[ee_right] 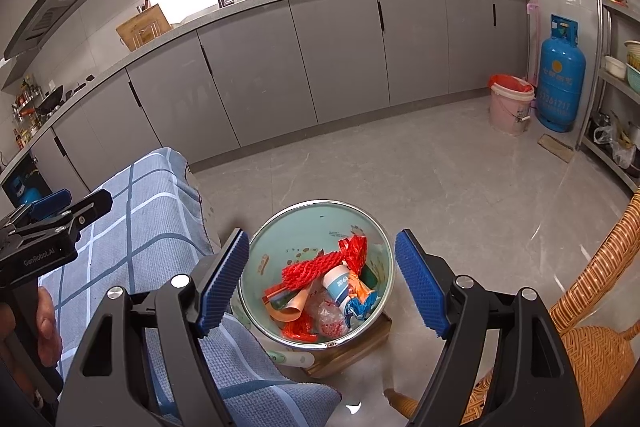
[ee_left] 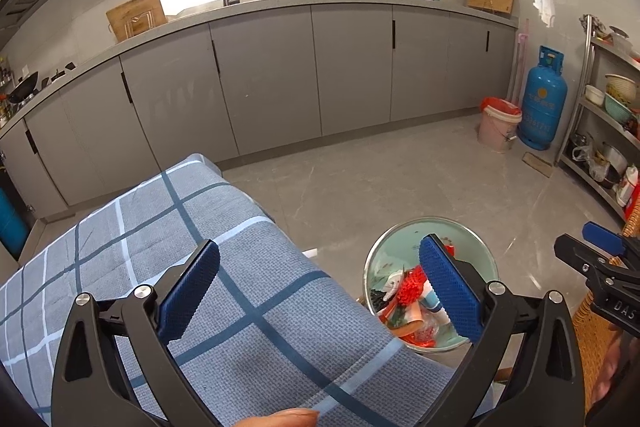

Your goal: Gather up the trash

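Note:
A pale green metal bucket (ee_right: 320, 223) stands on a wooden stool on the floor, beside a table under a blue checked cloth (ee_right: 156, 227). It holds trash: red netting (ee_right: 316, 267), a white and blue cup (ee_right: 340, 285), wrappers and a plastic bag. My right gripper (ee_right: 320, 281) is open and empty, right above the bucket. My left gripper (ee_left: 320, 291) is open and empty over the cloth's (ee_left: 240, 267) right edge, with the bucket (ee_left: 384, 251) behind its right finger. Each gripper shows at the edge of the other's view.
A wicker chair (ee_right: 600, 307) stands right of the bucket. Grey cabinets (ee_right: 320, 59) and a counter with a sink run along the back. A pink bin (ee_right: 510, 109), a blue gas cylinder (ee_right: 560, 79) and a metal shelf rack (ee_right: 616, 75) stand at the right.

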`<state>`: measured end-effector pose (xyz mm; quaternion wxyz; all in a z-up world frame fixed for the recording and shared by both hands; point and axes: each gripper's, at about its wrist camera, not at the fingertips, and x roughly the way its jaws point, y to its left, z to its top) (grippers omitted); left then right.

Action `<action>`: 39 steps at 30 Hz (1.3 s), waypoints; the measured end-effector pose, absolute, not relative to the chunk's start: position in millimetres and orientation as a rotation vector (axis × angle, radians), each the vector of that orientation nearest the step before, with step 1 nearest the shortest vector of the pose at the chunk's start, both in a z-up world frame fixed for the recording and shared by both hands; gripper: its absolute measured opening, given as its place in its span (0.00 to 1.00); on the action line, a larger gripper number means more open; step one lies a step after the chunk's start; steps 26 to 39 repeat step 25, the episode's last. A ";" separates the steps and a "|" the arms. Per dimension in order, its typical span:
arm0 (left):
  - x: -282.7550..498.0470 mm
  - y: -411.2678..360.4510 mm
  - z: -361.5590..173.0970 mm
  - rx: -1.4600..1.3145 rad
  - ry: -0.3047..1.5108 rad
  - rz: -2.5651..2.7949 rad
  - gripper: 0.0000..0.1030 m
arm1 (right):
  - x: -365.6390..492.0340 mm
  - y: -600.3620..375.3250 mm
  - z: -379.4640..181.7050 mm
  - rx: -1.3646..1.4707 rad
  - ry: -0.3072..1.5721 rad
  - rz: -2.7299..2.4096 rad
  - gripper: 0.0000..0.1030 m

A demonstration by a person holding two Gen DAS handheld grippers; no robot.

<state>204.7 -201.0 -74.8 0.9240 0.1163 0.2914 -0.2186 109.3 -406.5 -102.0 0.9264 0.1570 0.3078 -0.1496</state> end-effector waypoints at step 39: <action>202.0 -199.3 -68.7 0.241 0.592 -0.452 0.95 | 107.5 -403.3 -95.2 0.312 0.622 -0.305 0.75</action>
